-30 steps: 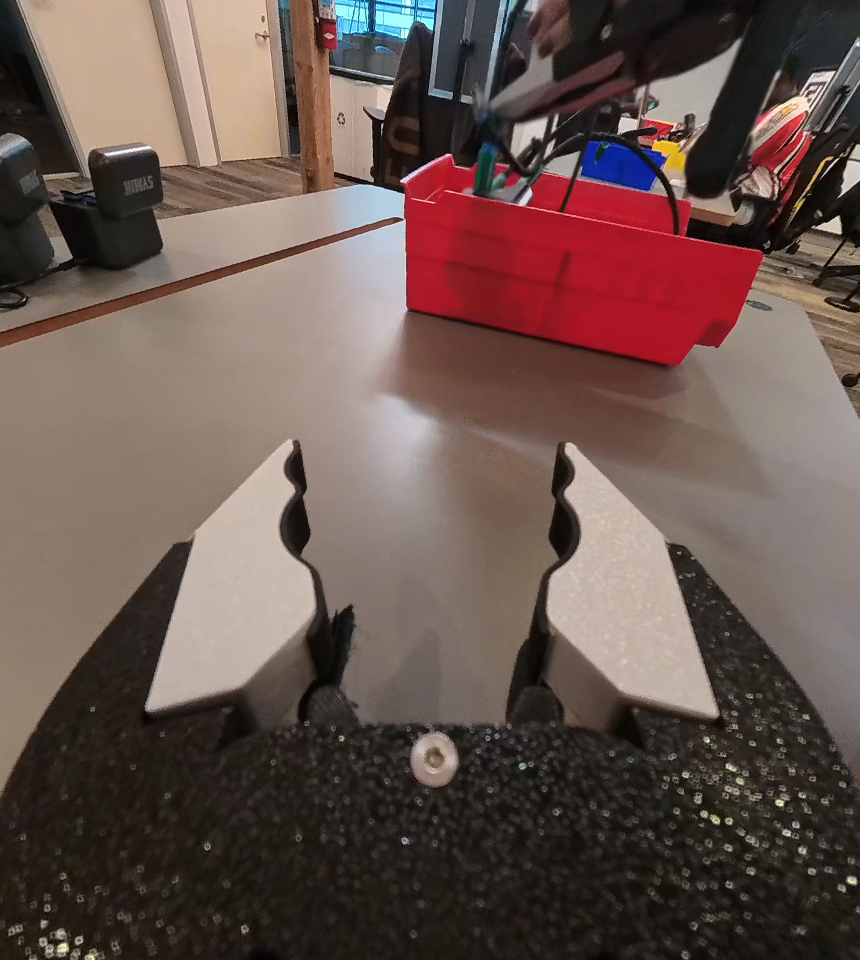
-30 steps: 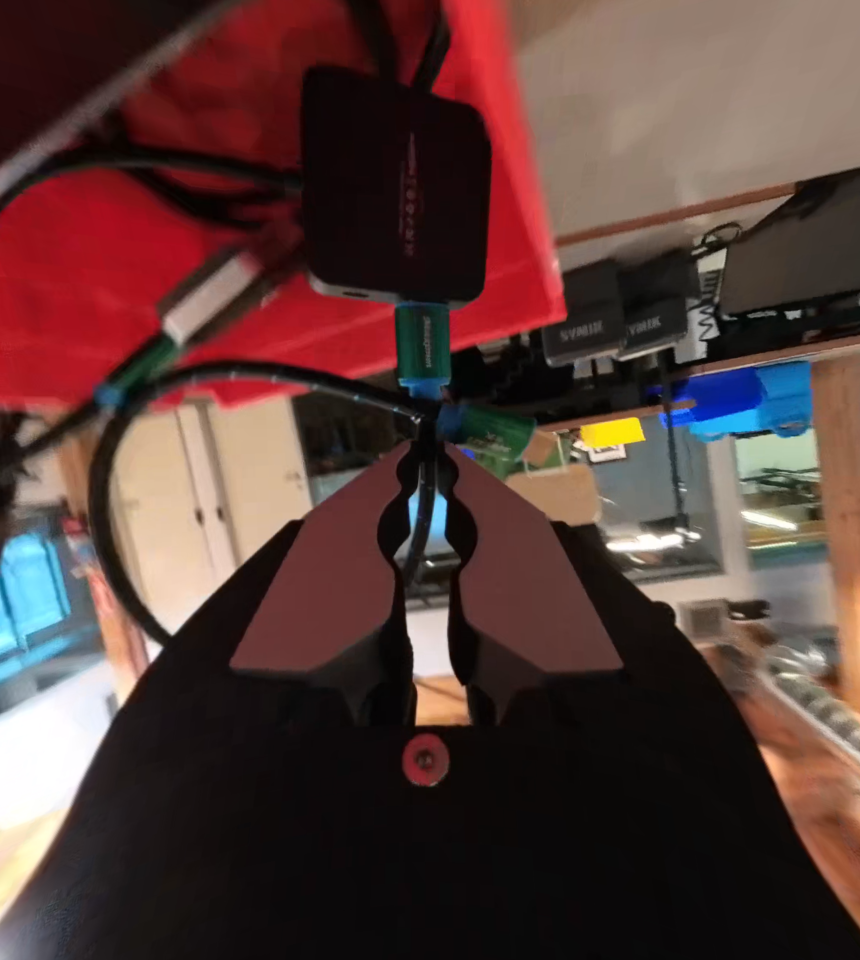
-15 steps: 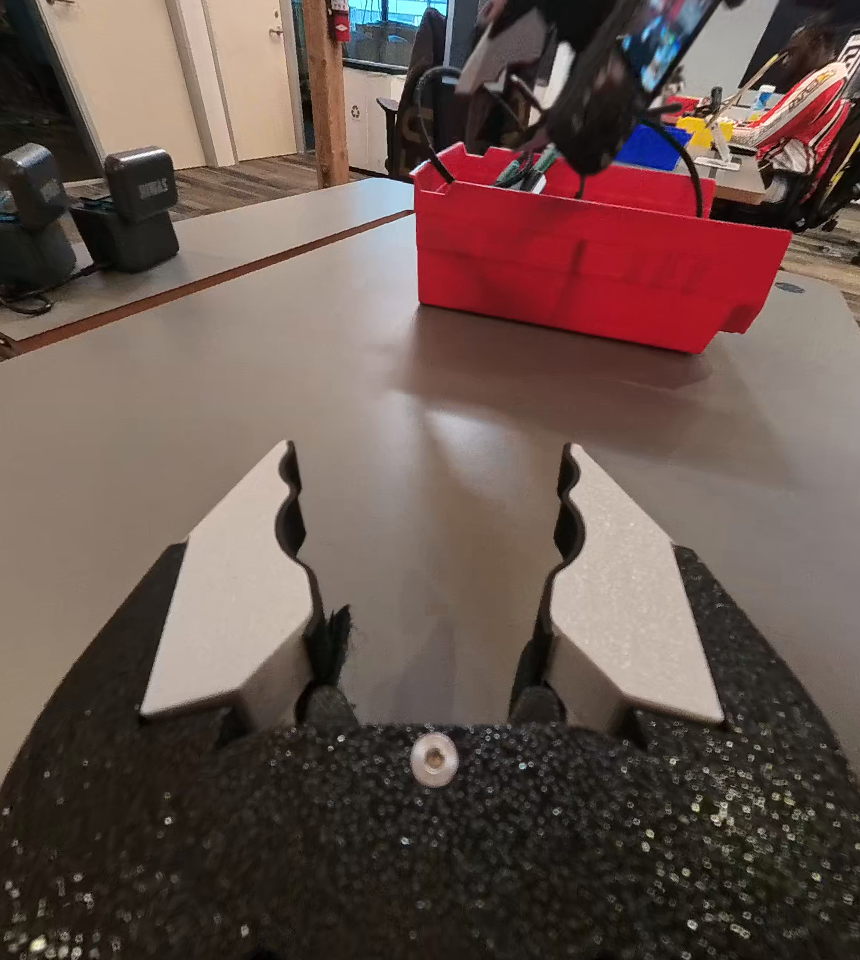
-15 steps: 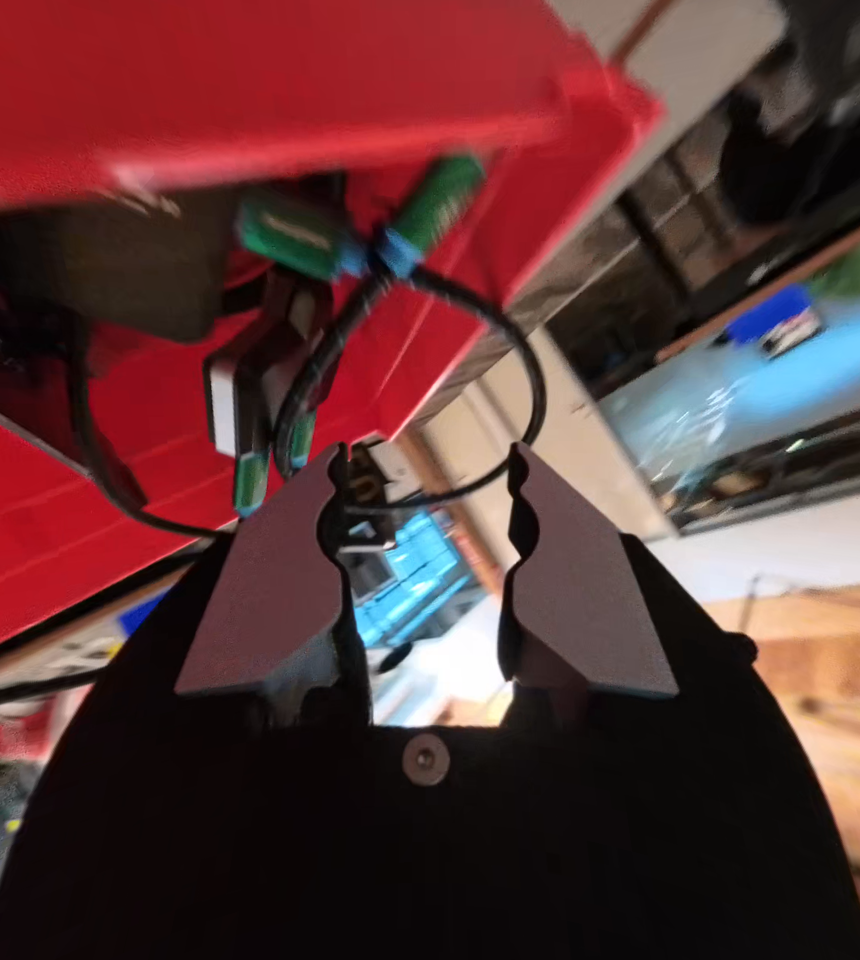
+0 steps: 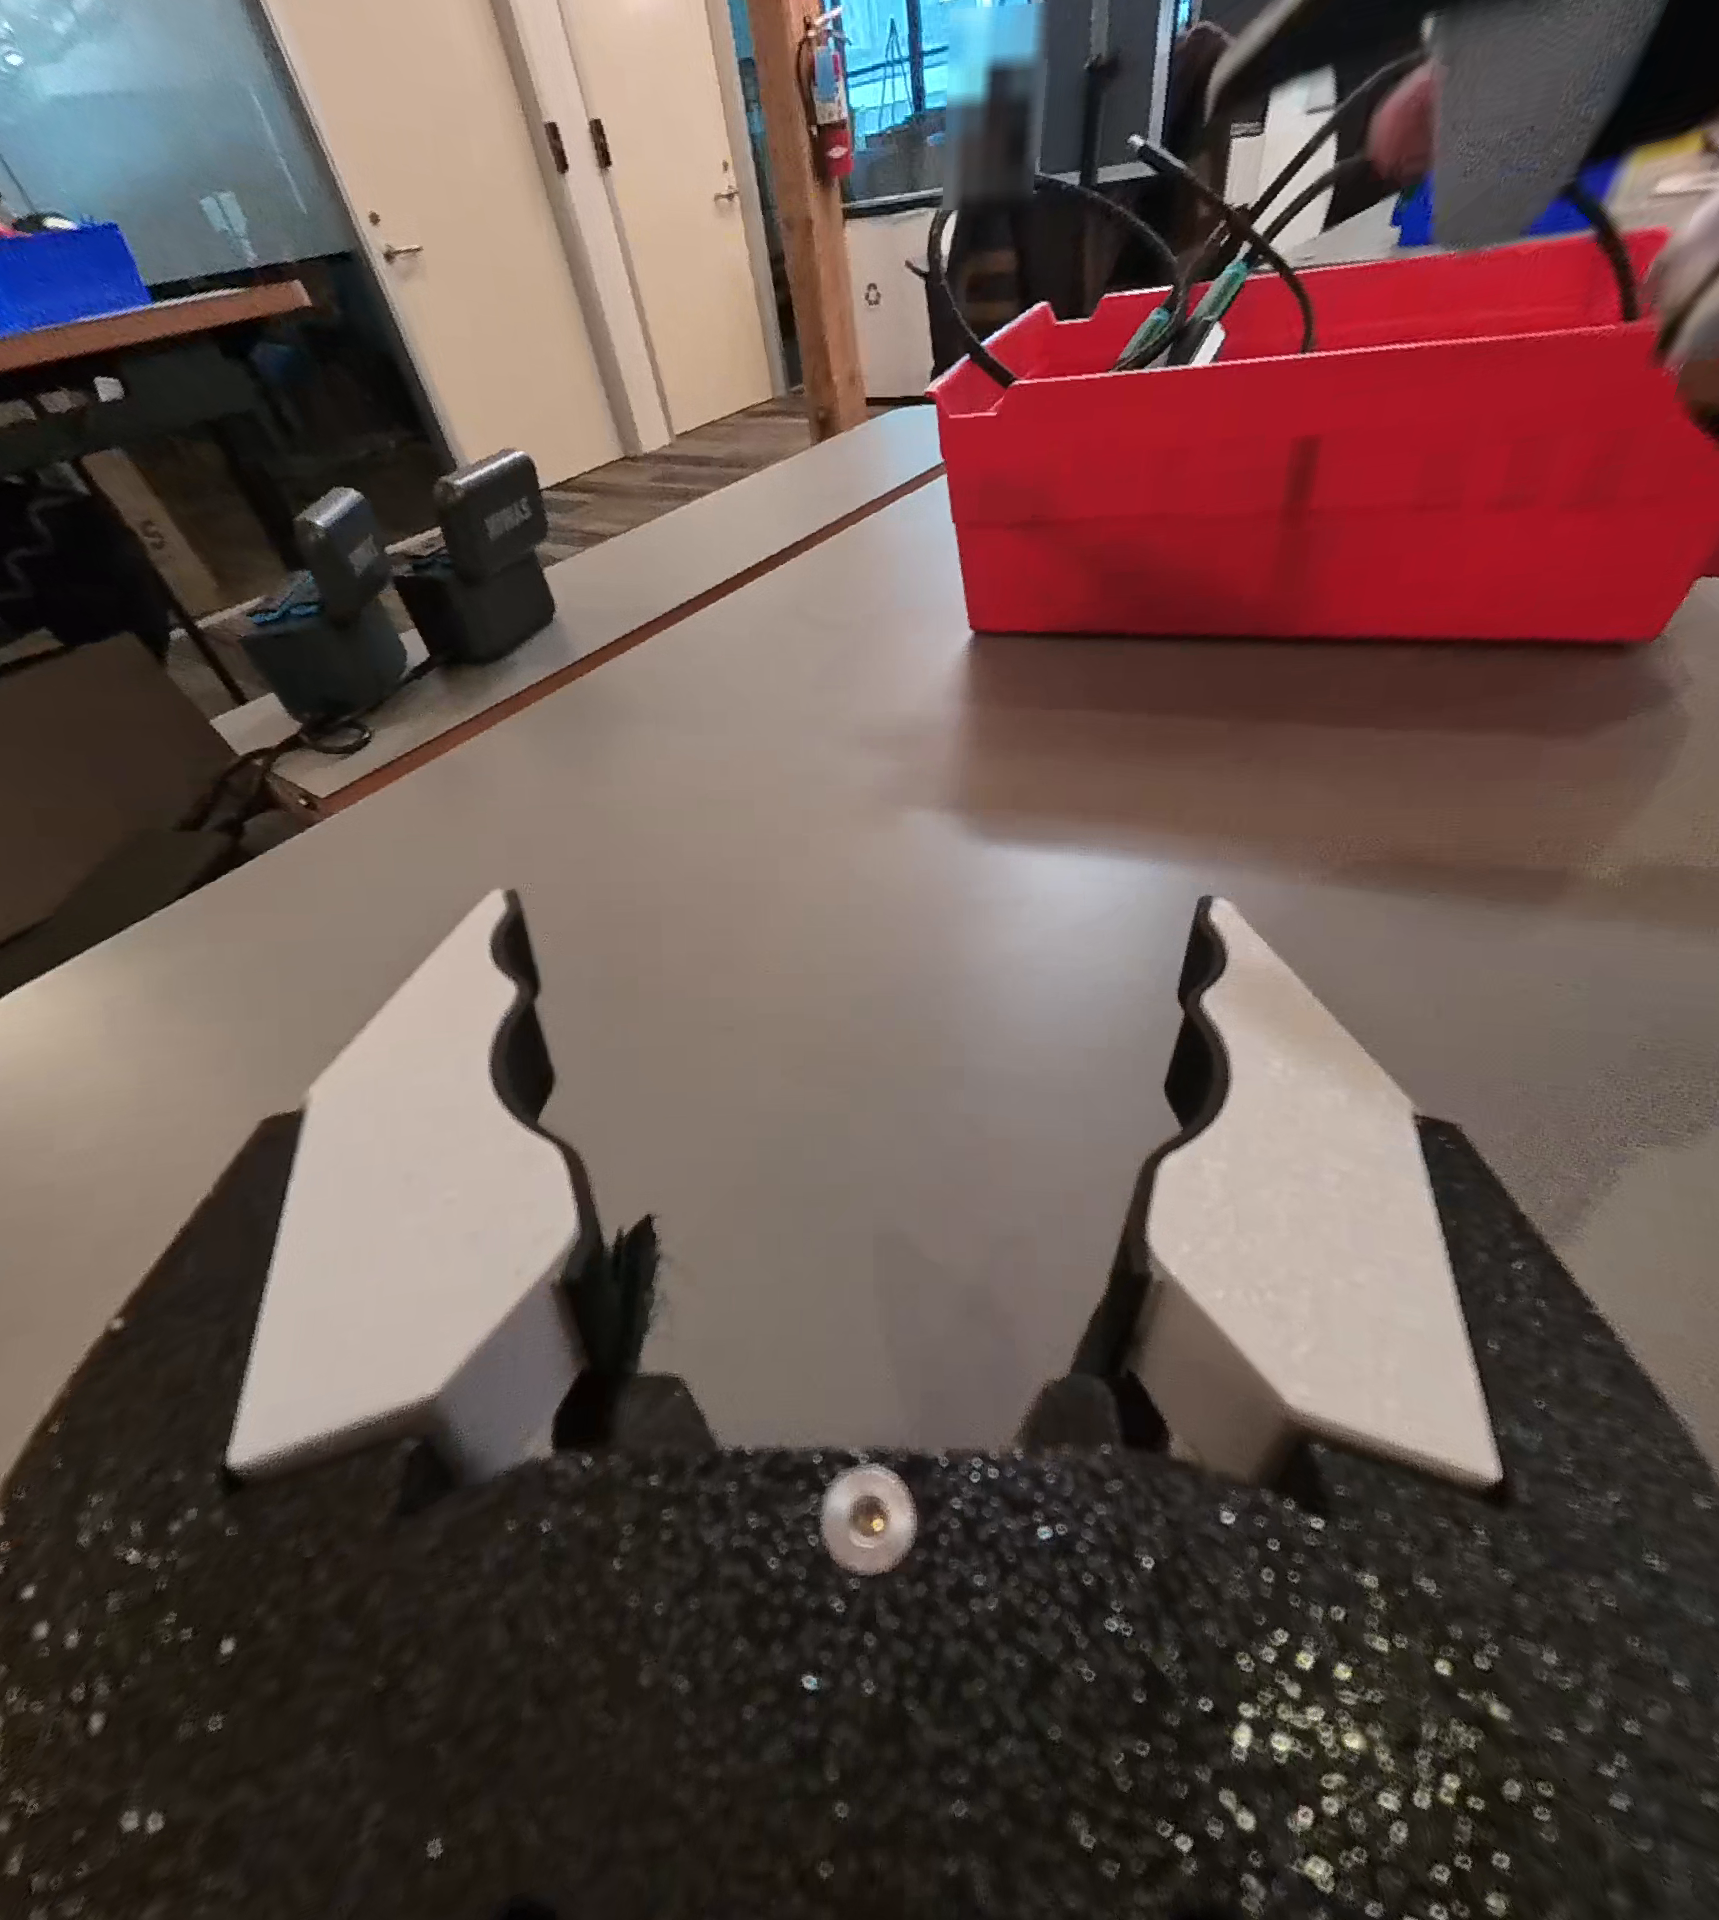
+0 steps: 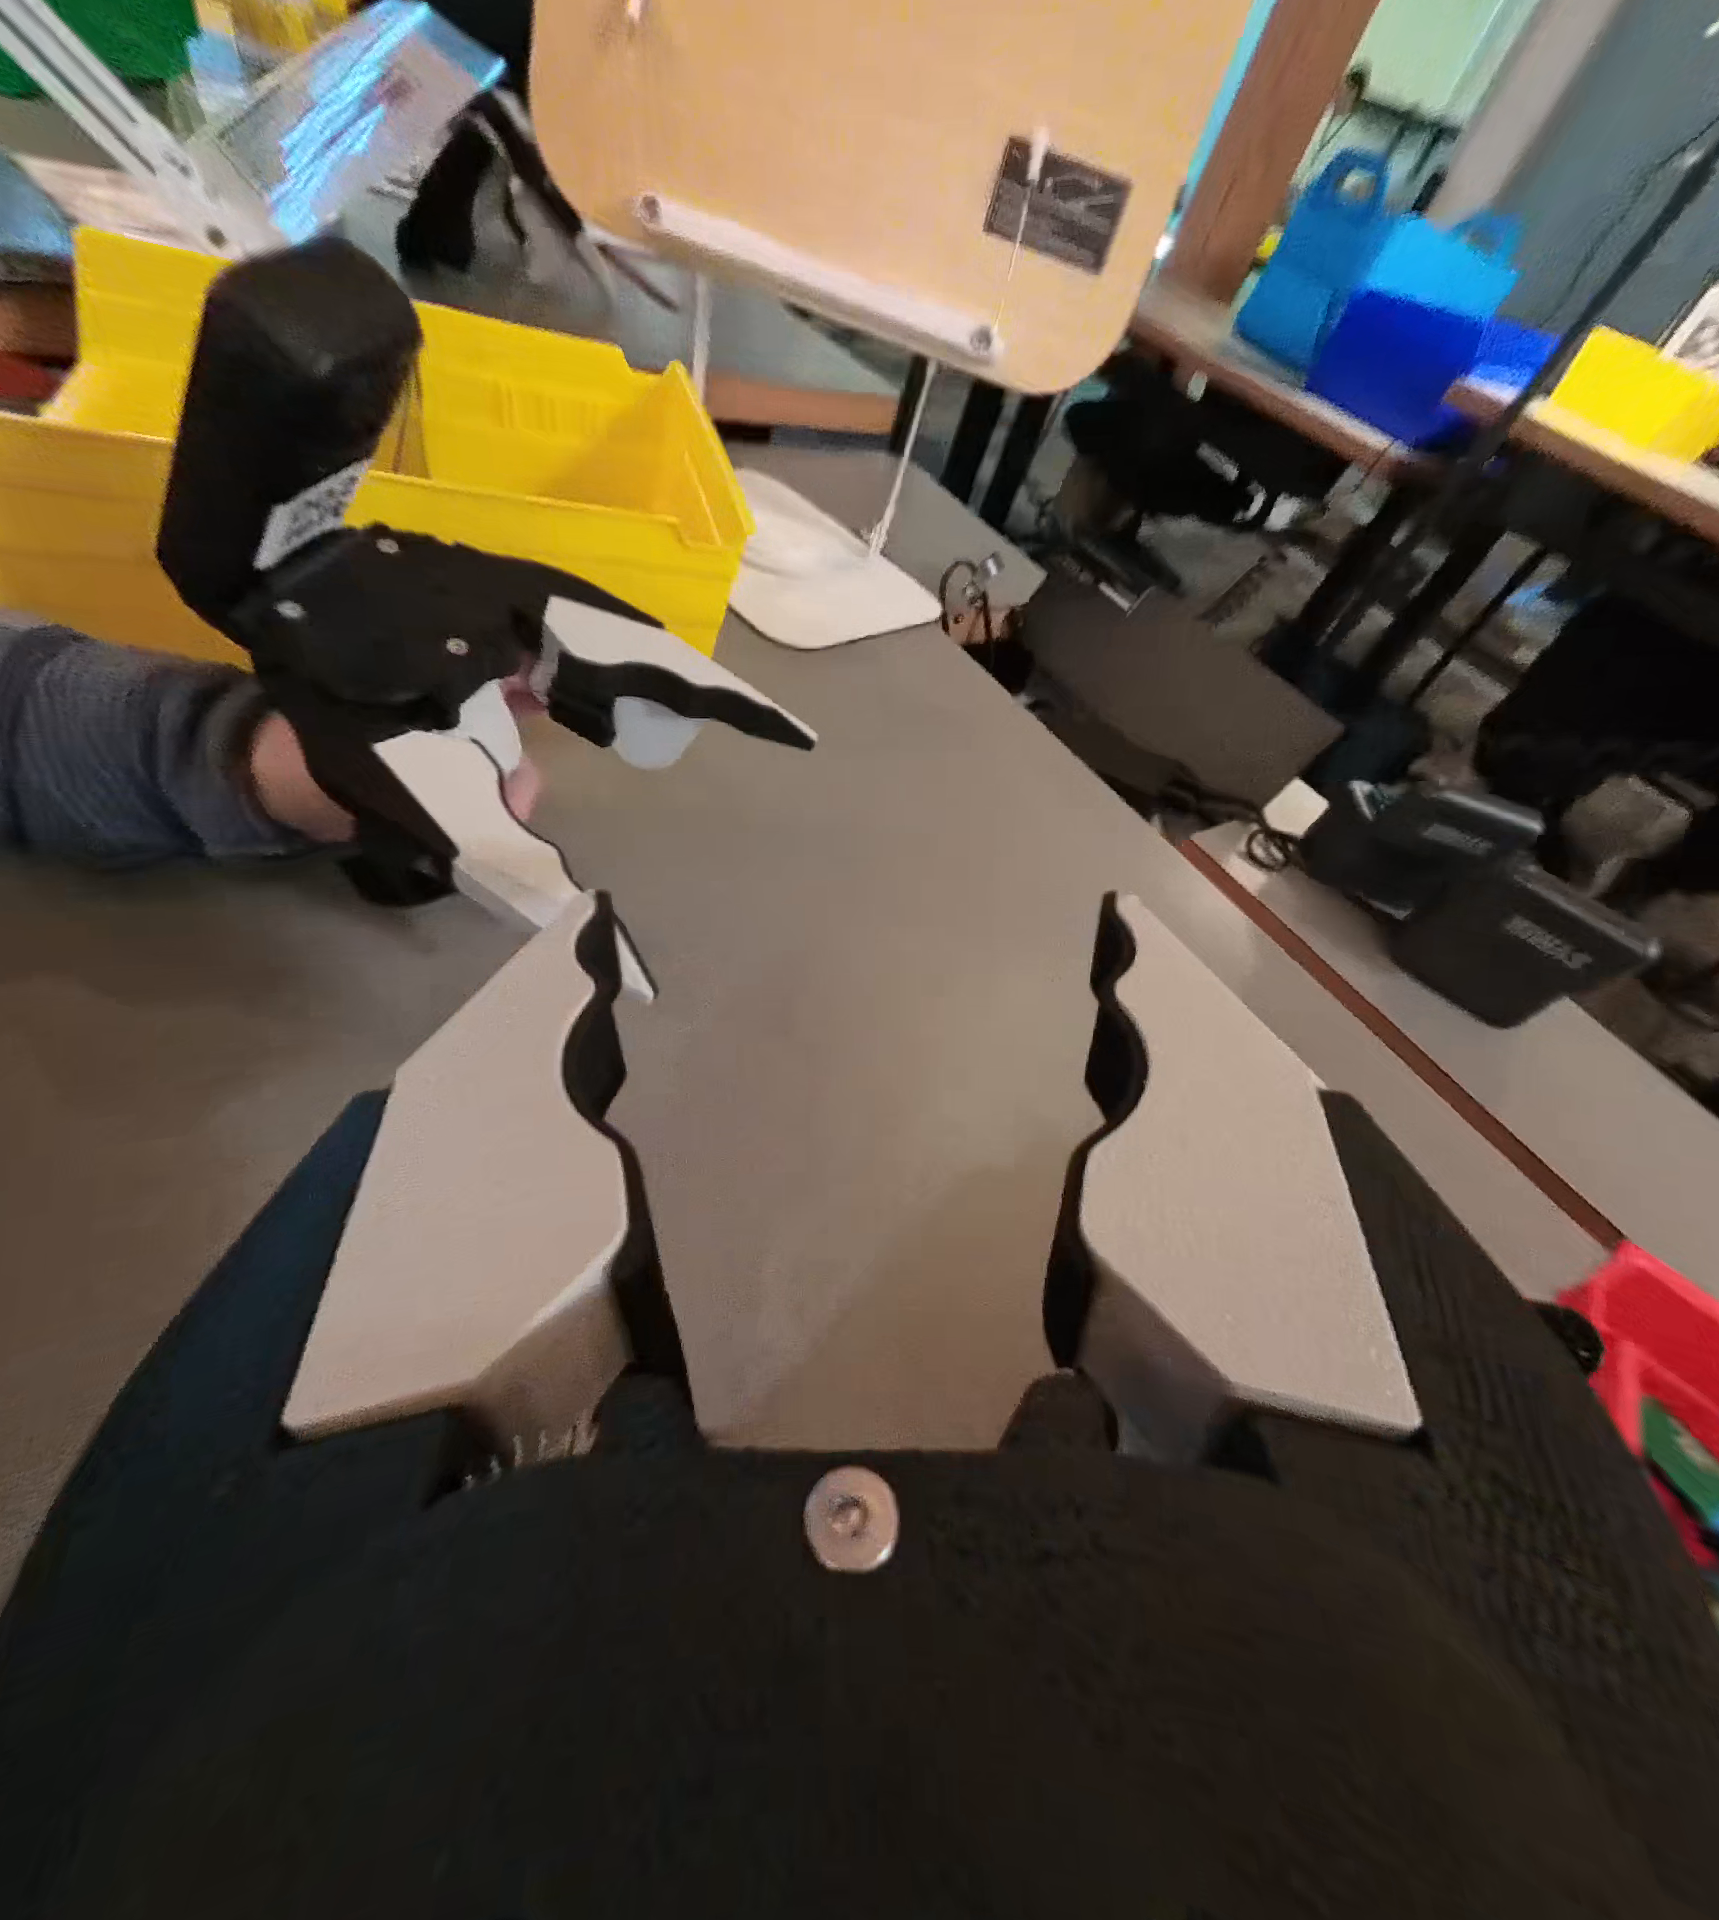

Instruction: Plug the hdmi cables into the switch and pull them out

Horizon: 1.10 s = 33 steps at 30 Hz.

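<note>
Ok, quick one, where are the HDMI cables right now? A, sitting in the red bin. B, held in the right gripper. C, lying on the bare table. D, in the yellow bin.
A: in the left wrist view the HDMI cables rise out of the red bin, while the right gripper is open and empty.

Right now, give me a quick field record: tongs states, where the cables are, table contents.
left tongs: open, empty, low over the grey table
right tongs: open, empty, beside the bin
black HDMI cables with green plugs: in the red plastic bin, ends sticking up over the rim
switch: not visible
yellow plastic bin: on the table, behind the left tongs
</note>
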Each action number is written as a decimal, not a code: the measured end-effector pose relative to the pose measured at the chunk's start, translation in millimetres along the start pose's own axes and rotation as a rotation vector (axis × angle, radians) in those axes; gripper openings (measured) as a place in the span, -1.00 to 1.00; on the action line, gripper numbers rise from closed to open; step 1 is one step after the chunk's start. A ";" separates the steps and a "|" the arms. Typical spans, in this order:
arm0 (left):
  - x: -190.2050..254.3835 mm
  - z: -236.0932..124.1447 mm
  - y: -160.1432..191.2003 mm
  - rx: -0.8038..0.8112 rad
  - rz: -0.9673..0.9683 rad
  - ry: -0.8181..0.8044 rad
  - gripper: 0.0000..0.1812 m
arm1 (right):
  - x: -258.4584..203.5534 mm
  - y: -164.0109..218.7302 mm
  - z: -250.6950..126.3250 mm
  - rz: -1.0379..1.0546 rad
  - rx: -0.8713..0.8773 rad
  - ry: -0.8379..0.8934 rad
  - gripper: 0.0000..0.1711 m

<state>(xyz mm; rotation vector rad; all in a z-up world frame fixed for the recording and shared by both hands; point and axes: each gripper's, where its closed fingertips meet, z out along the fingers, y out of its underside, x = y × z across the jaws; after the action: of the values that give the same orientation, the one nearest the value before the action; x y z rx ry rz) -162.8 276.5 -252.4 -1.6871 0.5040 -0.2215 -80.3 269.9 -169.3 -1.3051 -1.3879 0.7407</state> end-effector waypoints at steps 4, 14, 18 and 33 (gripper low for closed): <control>-6.0 0.3 0.1 0.003 0.049 -0.047 0.40 | 14.5 18.2 26.0 -0.048 0.147 0.233 0.03; -12.3 1.8 3.9 -0.023 0.111 -0.113 0.44 | 24.2 47.8 32.2 -0.095 0.260 0.374 -0.24; -13.4 2.0 4.2 -0.024 0.102 -0.115 0.43 | 28.4 49.4 30.1 -0.110 0.272 0.398 -0.30; -39.5 -51.1 -43.6 0.324 0.187 -0.356 -0.37 | 29.4 43.4 19.3 -0.230 0.264 0.496 -0.74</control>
<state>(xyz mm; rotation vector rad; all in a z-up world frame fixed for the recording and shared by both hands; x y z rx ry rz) -210.4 253.4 -195.3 -1.3166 0.3337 0.1282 -81.1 311.3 -206.8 -1.0111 -0.9784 0.3896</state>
